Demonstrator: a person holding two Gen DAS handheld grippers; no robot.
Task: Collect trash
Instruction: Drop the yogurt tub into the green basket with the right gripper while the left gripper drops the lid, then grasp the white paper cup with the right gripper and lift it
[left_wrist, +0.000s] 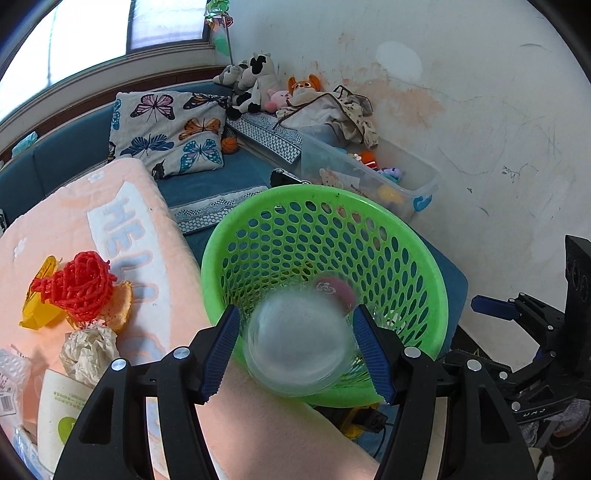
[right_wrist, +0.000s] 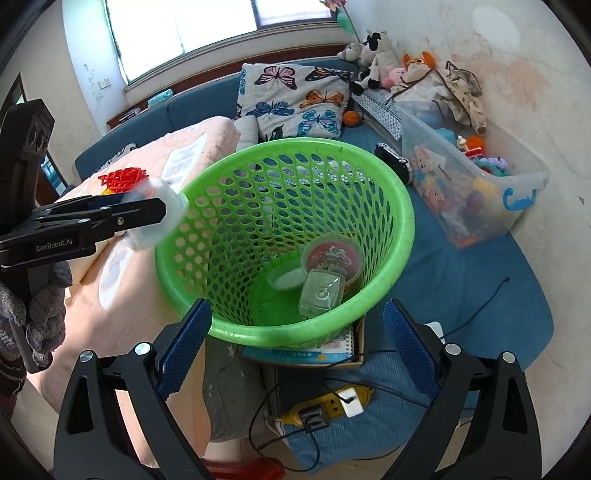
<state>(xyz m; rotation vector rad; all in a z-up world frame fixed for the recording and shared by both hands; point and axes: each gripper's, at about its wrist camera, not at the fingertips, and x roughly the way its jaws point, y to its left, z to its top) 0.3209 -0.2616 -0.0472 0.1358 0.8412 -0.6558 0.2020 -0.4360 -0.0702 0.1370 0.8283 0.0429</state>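
- Trash cup (left_wrist: 295, 347), clear plastic, sits between the left gripper (left_wrist: 295, 352) fingers at the green basket (left_wrist: 424, 266) near rim; grip or release unclear.
- Right gripper (right_wrist: 295, 350) gapes empty.
- Basket already holds containers (right_wrist: 325, 273).
- Red netting (left_wrist: 75, 288) and crumpled paper (left_wrist: 88, 350) remain on the pink blanket (left_wrist: 74, 221).

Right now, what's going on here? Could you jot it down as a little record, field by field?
left gripper: fingers around a clear plastic cup, held at the basket rim
right gripper: open, empty, near the basket's front rim
green basket: already holds a clear cup, a red-printed cup and a lid
still on the peach blanket: red net, crumpled paper
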